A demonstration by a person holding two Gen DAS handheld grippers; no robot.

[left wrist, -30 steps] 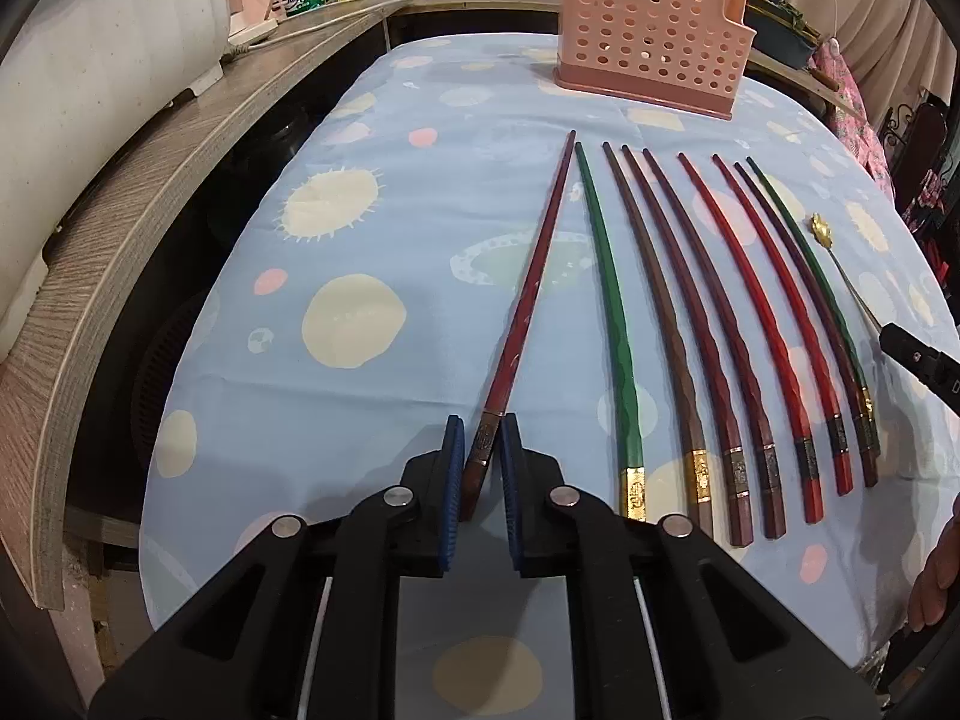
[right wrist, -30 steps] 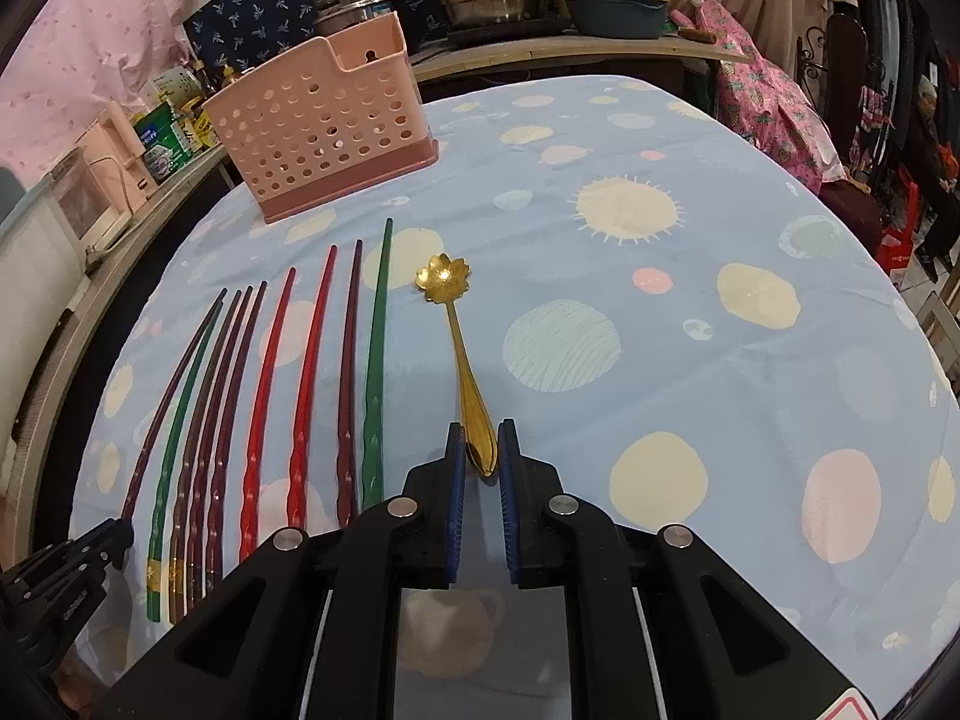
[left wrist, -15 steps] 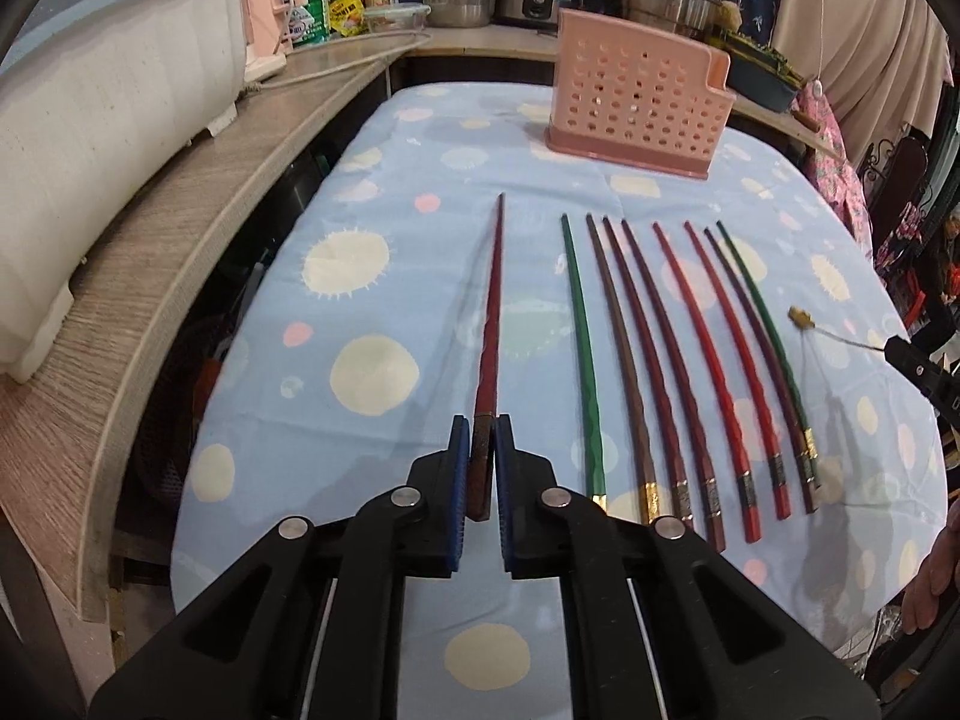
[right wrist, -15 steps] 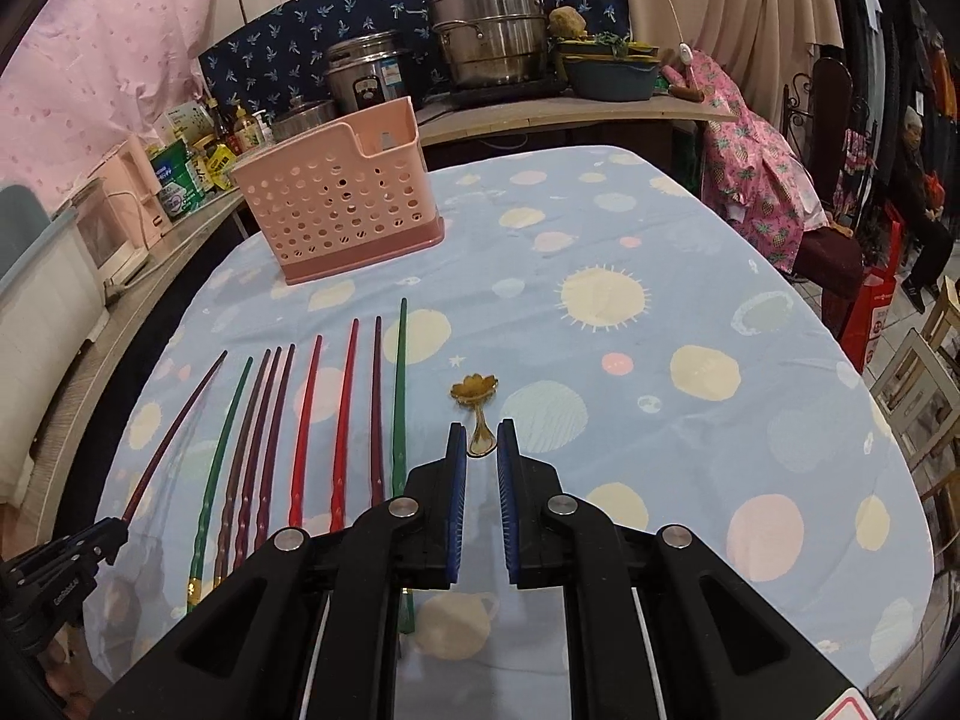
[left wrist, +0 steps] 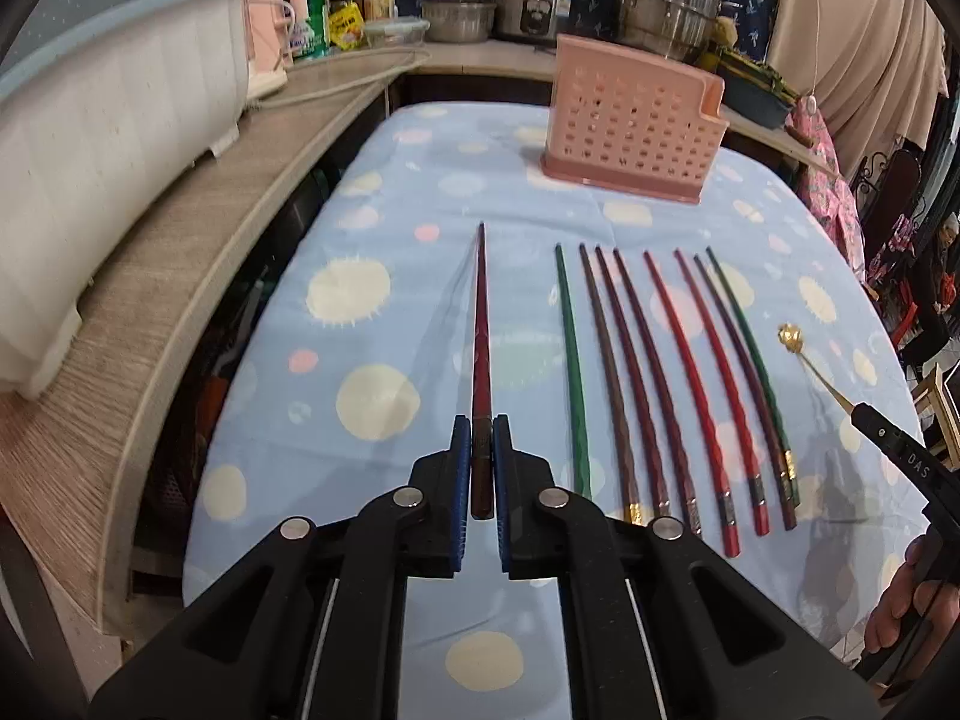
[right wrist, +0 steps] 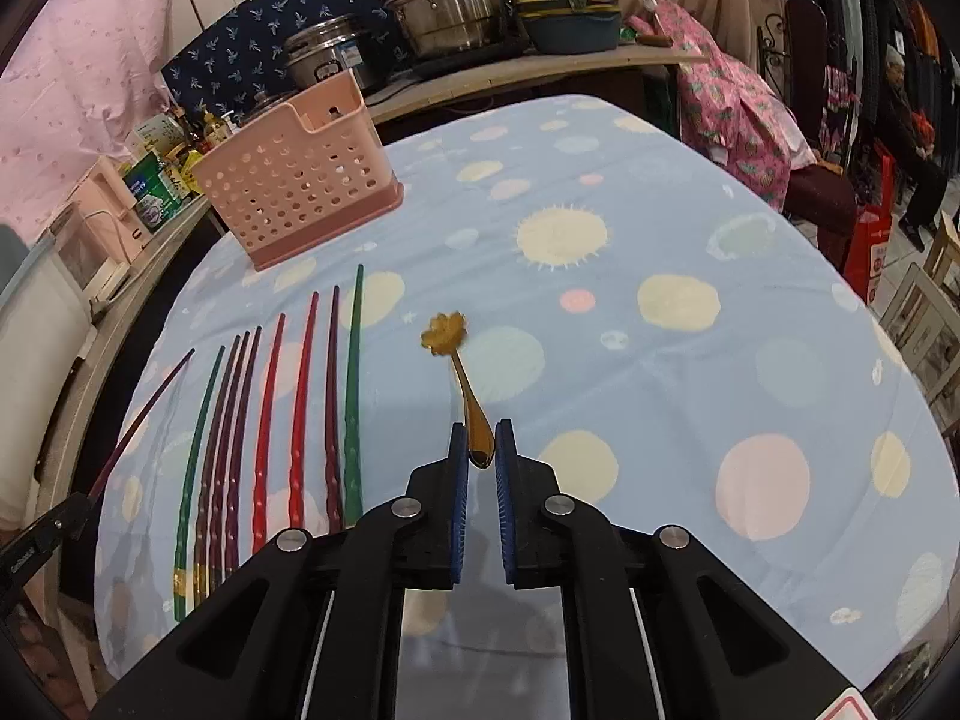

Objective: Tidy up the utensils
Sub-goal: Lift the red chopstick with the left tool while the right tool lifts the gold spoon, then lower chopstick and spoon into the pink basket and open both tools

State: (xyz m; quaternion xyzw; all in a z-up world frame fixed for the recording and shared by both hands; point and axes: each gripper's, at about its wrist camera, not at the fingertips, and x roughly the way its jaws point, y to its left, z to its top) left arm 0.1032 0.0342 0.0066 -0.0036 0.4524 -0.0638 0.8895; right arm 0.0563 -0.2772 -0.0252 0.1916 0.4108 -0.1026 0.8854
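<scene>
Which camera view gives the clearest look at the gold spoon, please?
The right wrist view: the gold spoon runs up the middle from the right gripper, flower bowl and handle both plain. The left wrist view shows it only small at the right edge, its handle end hidden in that gripper.

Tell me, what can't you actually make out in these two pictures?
- Inside of the pink basket: left view shows only its perforated wall; right view shows just a sliver past the rim.
- Lower end of the held dark red chopstick: clamped between the left gripper pads.
- Gold spoon handle tip: between the right gripper fingers.
- Gold bands on the lying chopsticks: patterns too small.
- Bottle labels on the counter: too small.
</scene>
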